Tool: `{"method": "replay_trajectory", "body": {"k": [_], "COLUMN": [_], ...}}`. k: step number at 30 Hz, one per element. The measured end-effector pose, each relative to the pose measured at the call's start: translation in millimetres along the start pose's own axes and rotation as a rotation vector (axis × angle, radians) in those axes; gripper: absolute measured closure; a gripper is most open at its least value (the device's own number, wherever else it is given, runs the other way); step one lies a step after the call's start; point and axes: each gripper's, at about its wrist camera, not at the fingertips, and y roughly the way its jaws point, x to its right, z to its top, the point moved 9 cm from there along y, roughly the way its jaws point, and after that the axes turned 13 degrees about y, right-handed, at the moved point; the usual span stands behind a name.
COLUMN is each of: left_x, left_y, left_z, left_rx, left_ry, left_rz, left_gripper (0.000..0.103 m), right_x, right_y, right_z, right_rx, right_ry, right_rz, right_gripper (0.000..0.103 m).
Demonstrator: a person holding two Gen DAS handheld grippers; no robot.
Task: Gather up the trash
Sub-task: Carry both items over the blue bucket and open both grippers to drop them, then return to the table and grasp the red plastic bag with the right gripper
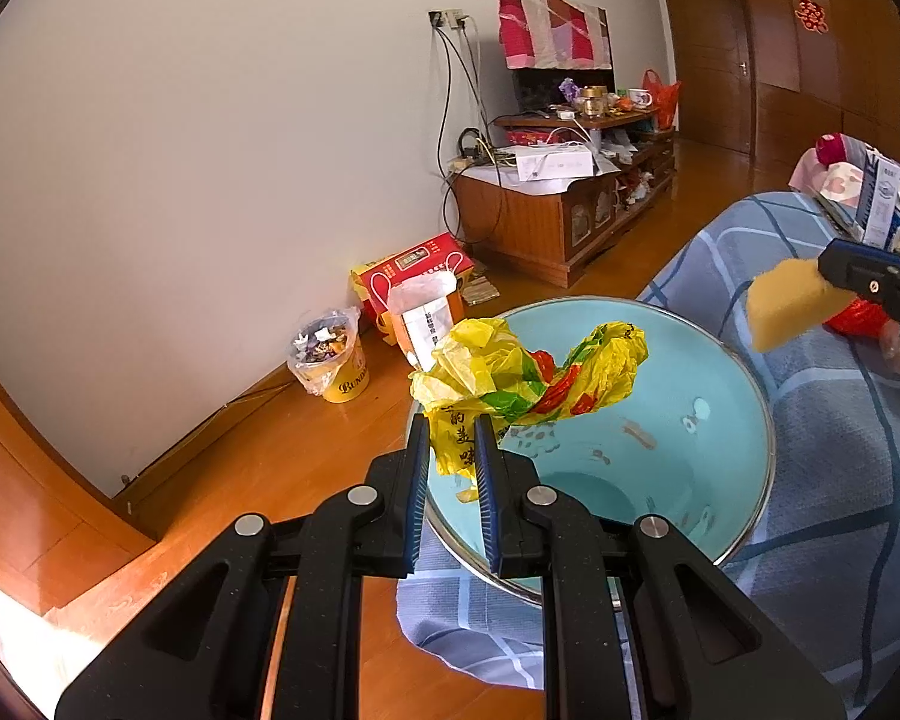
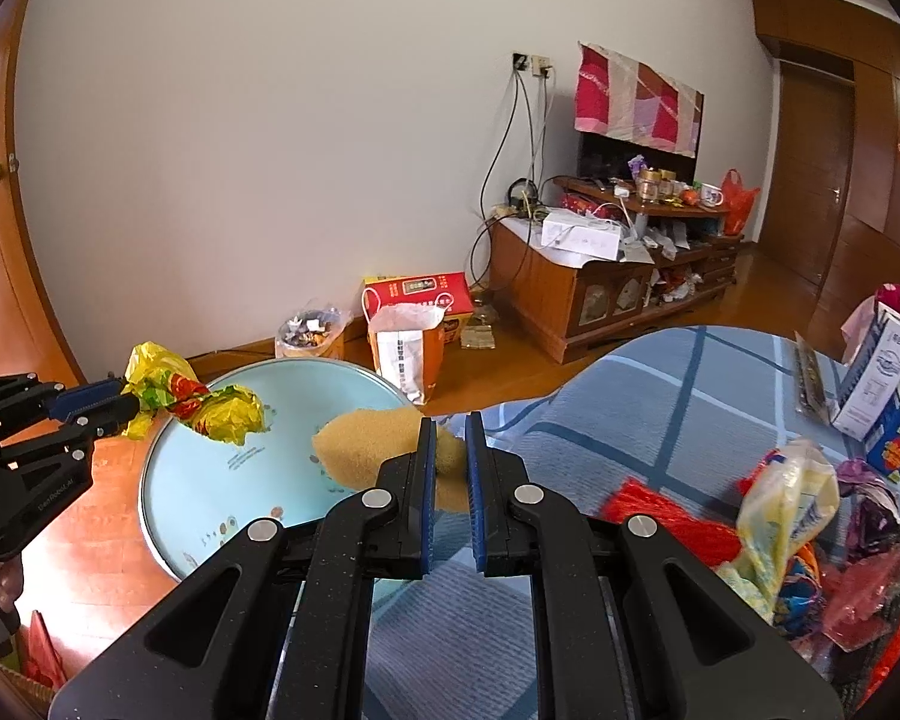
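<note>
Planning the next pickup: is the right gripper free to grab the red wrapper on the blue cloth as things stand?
Probably not yet: the right gripper is shut on a yellow sponge. The red wrapper lies uncovered close beside it.

Close wrist views, shared basin [image 1: 744,396]

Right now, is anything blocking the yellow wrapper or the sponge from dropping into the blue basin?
Nothing visible does. The yellow wrapper and the sponge both hang over the open blue basin, which holds only small scraps.

Count: 2 claws [image 1: 453,420] [image 2: 450,420], 1 basin [image 1: 720,372], 1 yellow wrapper [image 1: 510,378], 1 sponge [image 2: 378,450], 1 carton [image 2: 876,384], 1 floor bin [image 1: 330,360]
</note>
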Motion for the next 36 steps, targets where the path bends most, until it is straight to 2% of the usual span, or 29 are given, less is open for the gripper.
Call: {"method": "replay_trajectory", "body": {"k": [20, 25, 26, 27, 30, 33, 36], "left_x": [0.8, 3.2, 3.3, 4.5, 10.3, 21.2, 30.3], "left_y": [0.6, 0.7, -0.1, -0.4, -2.1, -1.9, -2.1], "left_z": [-0.1, 0.5, 0.6, 1.0, 1.4, 1.0, -0.1], "left_rx": [0.0, 0.0, 0.003, 0.005, 0.009, 0.007, 0.003], "left_ry": [-0.011, -0.014, -0.018, -0.019, -0.012, 0.0, 0.004], "left_rz": [-0.012, -0.023, -0.029, -0.033, -0.038, -0.063, -0.081], "left_gripper": [0.087, 0.084, 0.082, 0.073, 0.056, 0.051, 0.044], "right_x": [-13.3, -17.3, -18.9, -19.6, -20.4, -17.6, -11.6], "right_y": [13.3, 18.0, 19.6, 20.9, 21.5, 20.9, 16.5], "right_z": [-5.2, -7.9, -9.1, -9.9, -14.3, -16.4, -17.3], "right_rx": [-0.027, -0.051, -0.059, -0.062, -0.069, -0.072, -0.075], "right_ry": [-0.03, -0.034, -0.033, -0.034, -0.03, -0.022, -0.009], "right_rz": [0.011, 0.019, 0.028, 0.029, 0.029, 0.02, 0.004], "right_gripper": [0.092, 0.089, 0.085, 0.076, 0.067, 0.054, 0.053]}}
